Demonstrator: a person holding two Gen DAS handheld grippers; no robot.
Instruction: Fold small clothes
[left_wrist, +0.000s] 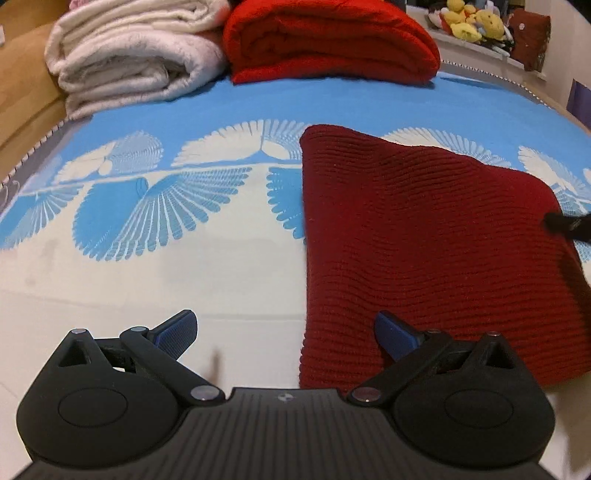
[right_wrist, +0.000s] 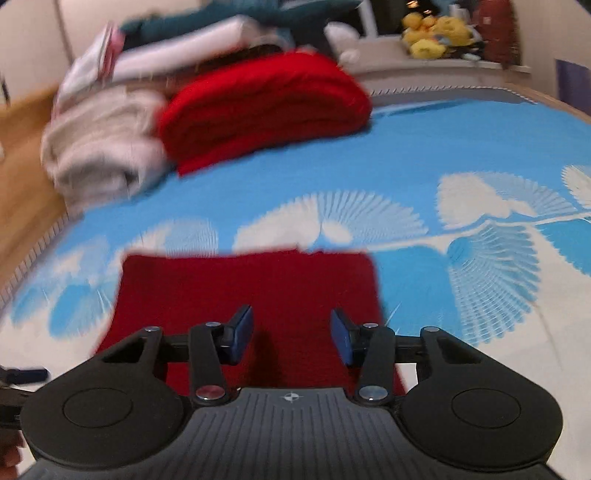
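dark red ribbed knit garment (left_wrist: 424, 251) lies flat on the bed, folded into a rough rectangle, edges fairly square. it rests on a bedspread (left_wrist: 221, 103) of blue and white with a fan-like leaf print.

left gripper (left_wrist: 284, 332): jaws spread as wide as they go, nothing between them. its right-side finger sits over the near left corner of the knit, the other over bare bedspread; contact with the cloth cannot be told.

right gripper (right_wrist: 291, 334): jaws partly apart, hovering over the near edge of the same knit (right_wrist: 251, 288), pads not pressing on anything. this view is motion-blurred.

a dark tip of the right gripper (left_wrist: 565, 221) shows at the knit's right edge in the left wrist view.

further back: folded bright red blanket (left_wrist: 328, 40), beside it a stack of cream blankets (left_wrist: 129, 55). yellow plush toys (left_wrist: 472, 20) on a shelf behind.
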